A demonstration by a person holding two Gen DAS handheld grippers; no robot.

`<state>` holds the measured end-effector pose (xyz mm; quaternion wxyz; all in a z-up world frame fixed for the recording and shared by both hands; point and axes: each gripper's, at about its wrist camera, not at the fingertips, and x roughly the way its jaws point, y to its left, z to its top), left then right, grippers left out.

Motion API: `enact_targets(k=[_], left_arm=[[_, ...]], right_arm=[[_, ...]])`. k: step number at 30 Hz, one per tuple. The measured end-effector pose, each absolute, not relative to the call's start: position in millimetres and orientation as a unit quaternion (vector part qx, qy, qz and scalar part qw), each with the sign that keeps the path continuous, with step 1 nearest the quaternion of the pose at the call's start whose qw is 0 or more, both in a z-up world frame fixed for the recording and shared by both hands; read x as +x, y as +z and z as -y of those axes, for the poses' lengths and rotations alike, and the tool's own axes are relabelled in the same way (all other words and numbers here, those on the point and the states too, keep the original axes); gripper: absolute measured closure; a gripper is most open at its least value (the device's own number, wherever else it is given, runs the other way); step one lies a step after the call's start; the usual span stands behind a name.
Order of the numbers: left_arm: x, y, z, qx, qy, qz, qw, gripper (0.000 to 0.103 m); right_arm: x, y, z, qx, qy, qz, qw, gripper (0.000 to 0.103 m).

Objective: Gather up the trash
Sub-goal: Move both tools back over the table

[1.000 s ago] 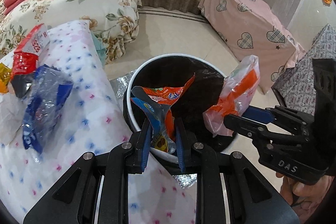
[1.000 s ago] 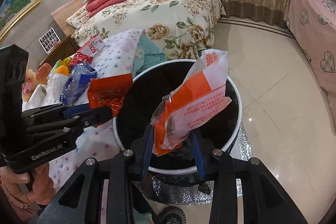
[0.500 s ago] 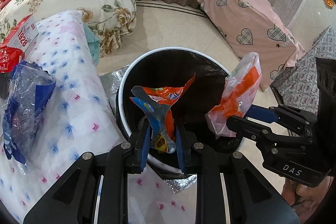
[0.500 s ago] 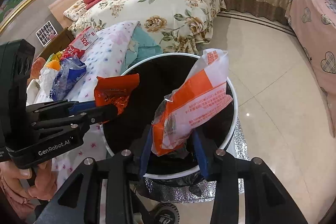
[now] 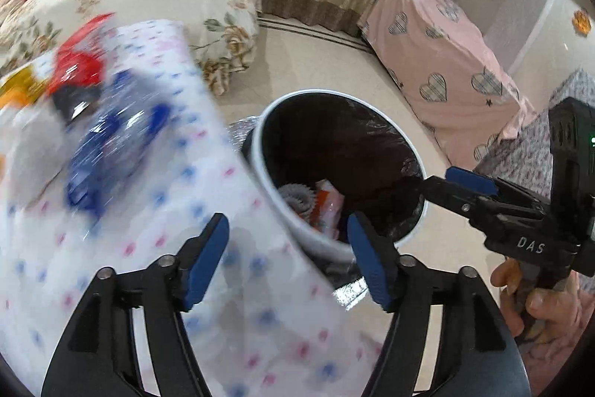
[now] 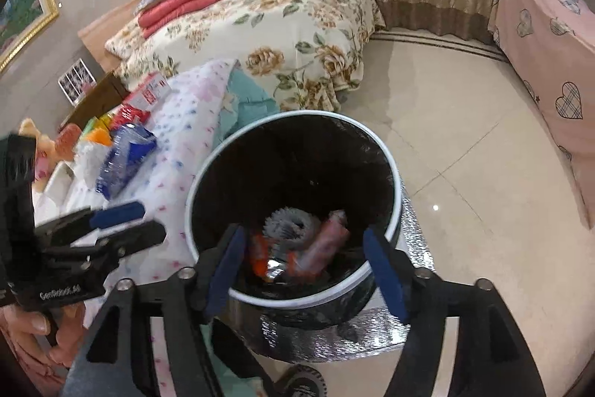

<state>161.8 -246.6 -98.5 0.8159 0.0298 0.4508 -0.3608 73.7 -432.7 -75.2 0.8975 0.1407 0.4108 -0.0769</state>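
Only from the right gripper (image 6: 303,266) (jaws opening, empty) we see the bin's (image 6: 386,155) wrappers (image 6: 319,248) whole; the left gripper (image 5: 286,259) is opening, empty too.

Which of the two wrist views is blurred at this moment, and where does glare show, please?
Left wrist view: the dotted cloth and blue wrapper smear with motion blur, while the bin looks sharper. Right wrist view: mostly crisp; a small glare spot on the floor tile; the bin's contents look slightly blurred.

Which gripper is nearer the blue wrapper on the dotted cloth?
Left. The left gripper is over the cloth beside the blue wrapper; the right gripper is over the trash bin.
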Motion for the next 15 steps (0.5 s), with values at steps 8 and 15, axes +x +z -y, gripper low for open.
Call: enact_targets(k=[8, 15], left_arm=[[147, -96, 168, 0.003, -0.283, -0.442, 0.851, 0.025], [150, -94, 100, 0.004, -0.168, -0.413, 0.895, 0.025]], right_arm=[[68, -67, 386, 0.163, -0.058, -0.379, 0.909, 0.022], [82, -69, 341, 0.18, -0.018, -0.357, 0.917, 0.022]])
